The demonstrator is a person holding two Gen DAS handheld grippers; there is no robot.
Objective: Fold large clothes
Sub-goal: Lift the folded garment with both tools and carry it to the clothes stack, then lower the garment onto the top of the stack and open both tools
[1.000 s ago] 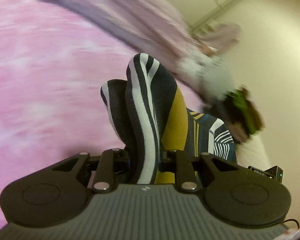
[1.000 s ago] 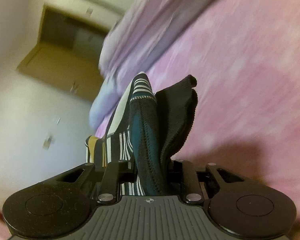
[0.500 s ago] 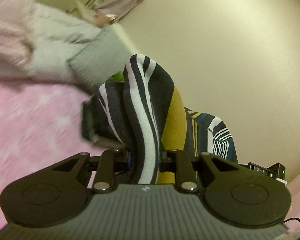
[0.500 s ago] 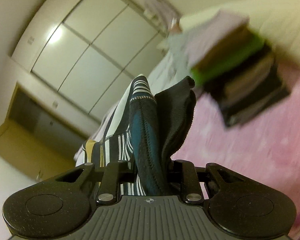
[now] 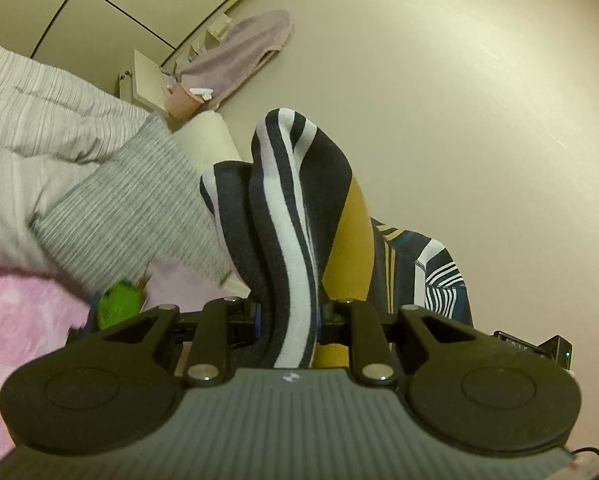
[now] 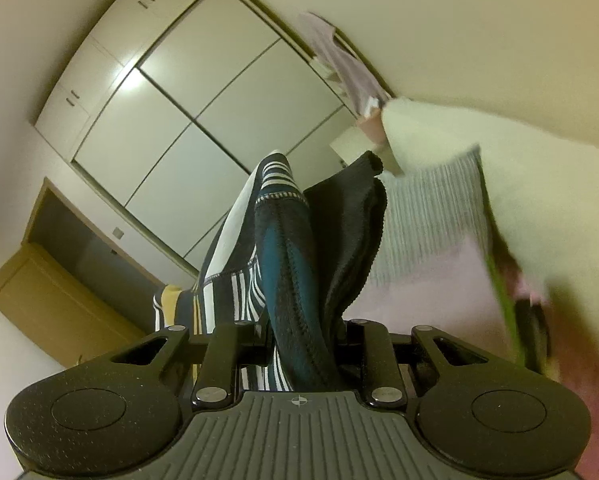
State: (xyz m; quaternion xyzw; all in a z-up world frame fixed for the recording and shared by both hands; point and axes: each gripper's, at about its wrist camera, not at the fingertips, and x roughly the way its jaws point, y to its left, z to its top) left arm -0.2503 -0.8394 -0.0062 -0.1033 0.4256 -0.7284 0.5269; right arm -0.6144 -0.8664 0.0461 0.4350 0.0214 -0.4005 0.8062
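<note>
The striped garment [image 5: 299, 216] looks soft, limp and light — a stretchy knit that will sag wherever it is unsupported, so hems and corners are the best places to hold it. It shows navy, white, mustard and teal bands. It is lifted clear of the pink bedcover [image 5: 15, 312], bunched between both tools: the left gripper [image 5: 287, 316] and the right gripper [image 6: 299, 332] are each clamped on a fold — grey pillow [image 5: 131, 208] beyond.
</note>
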